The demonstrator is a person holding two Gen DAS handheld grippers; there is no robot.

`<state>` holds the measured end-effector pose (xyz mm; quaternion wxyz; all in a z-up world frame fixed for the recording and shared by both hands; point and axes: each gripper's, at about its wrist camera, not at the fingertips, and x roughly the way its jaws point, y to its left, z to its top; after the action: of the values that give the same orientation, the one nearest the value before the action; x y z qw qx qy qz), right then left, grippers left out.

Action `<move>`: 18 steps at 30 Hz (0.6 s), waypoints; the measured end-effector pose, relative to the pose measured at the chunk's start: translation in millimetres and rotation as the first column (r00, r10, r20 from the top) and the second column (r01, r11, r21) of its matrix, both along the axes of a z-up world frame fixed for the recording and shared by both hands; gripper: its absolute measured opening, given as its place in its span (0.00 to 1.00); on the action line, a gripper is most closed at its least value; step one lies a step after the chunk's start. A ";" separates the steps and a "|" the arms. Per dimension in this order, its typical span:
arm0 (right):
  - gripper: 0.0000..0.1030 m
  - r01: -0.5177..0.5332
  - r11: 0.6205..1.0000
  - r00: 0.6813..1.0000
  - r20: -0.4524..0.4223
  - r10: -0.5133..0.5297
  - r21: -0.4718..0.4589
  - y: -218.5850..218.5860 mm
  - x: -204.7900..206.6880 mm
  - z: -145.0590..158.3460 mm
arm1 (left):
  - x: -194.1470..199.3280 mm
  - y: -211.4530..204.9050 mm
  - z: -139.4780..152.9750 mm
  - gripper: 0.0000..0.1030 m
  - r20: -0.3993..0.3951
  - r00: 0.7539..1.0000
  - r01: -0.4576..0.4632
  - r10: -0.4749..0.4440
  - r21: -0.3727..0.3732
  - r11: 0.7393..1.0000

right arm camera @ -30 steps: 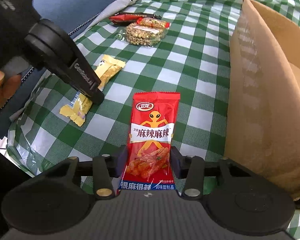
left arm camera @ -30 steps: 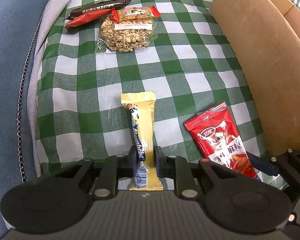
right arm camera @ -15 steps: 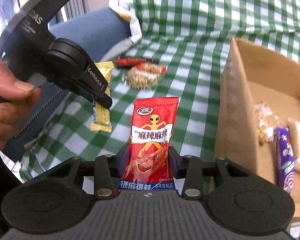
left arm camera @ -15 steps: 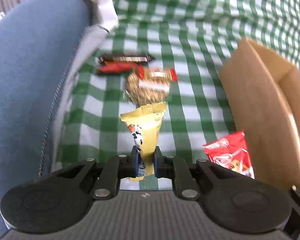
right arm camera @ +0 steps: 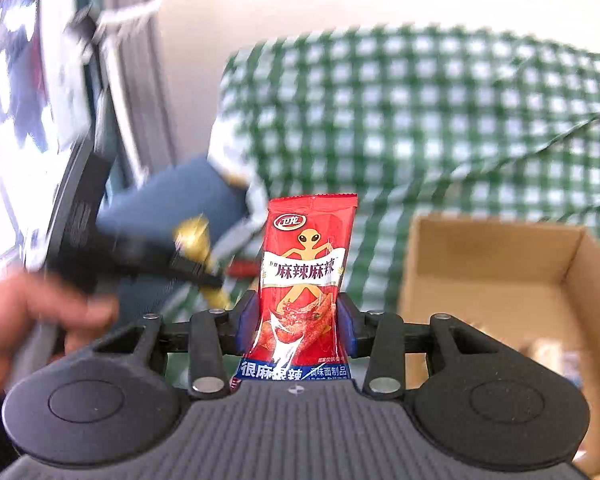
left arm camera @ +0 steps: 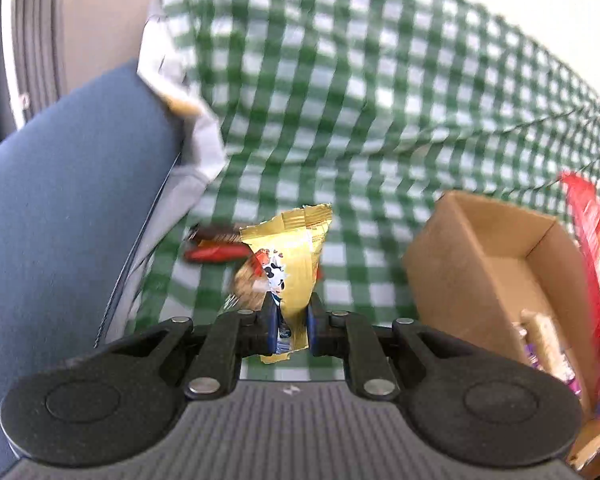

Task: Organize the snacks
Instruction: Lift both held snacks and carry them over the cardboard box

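My left gripper (left arm camera: pixel 290 326) is shut on a yellow snack bar (left arm camera: pixel 294 256) and holds it upright above the checked cloth. My right gripper (right arm camera: pixel 298 326) is shut on a red spicy snack packet (right arm camera: pixel 306 276), also lifted and upright. The open cardboard box (left arm camera: pixel 496 264) stands to the right, with a few snacks inside; it also shows in the right wrist view (right arm camera: pixel 496 276). The red packet shows blurred at the right edge of the left wrist view (left arm camera: pixel 596 248), over the box. The left gripper with its yellow bar (right arm camera: pixel 192 240) shows blurred in the right wrist view.
A dark bar (left arm camera: pixel 216 234), a red stick (left arm camera: pixel 214 254) and a bag of nuts (left arm camera: pixel 250 286) lie on the green checked cloth (left arm camera: pixel 380 120) behind the yellow bar. A blue cushion (left arm camera: pixel 60 220) lies to the left. A hand (right arm camera: pixel 40 316) holds the left gripper.
Both grippers have risen from the cloth with their snacks and tilted up. The box interior has come into view, and the red packet has moved over the box.
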<state>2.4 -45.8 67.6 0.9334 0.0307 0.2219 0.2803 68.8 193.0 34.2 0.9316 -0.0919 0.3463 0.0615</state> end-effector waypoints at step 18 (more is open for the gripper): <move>0.42 0.441 0.897 0.898 -0.016 -0.441 0.013 -172.3 42.4 -21.0 | -15.5 -88.9 33.5 0.14 0.287 0.941 0.193 -0.180 -0.016 0.981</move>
<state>44.8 -218.1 46.6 0.9710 0.0893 0.2127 0.0634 53.4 104.1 67.7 0.9710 -0.0868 0.2173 -0.0483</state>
